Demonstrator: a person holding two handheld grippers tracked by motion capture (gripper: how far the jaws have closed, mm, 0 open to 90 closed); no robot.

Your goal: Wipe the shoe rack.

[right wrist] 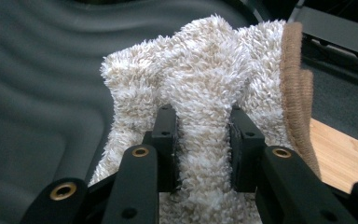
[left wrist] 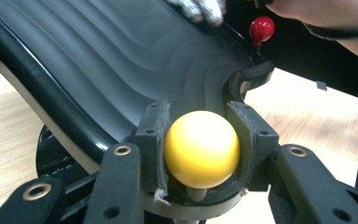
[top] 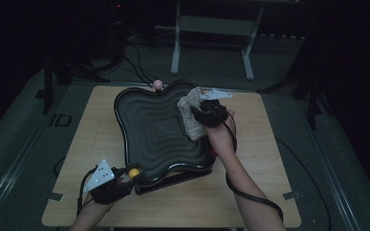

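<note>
Knob first: my left gripper [left wrist: 200, 154] clamps the yellow ball [left wrist: 201, 148] at the near corner of the black wavy tray [top: 154, 127], hard and probably slippery. Farther off, my right gripper [right wrist: 203, 135] pinches a fold of the fluffy cloth [right wrist: 205, 107], soft and light, on the tray's far right corner.

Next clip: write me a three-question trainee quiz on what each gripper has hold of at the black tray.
1. True or false: the left gripper is shut on the yellow ball.
2. What does the right gripper pinch? A. red ball B. fluffy cloth C. cable
3. Fill in: the cloth lies on the tray's ____ side in the high view.

Key: 1 true; 2 B; 3 right.
</note>
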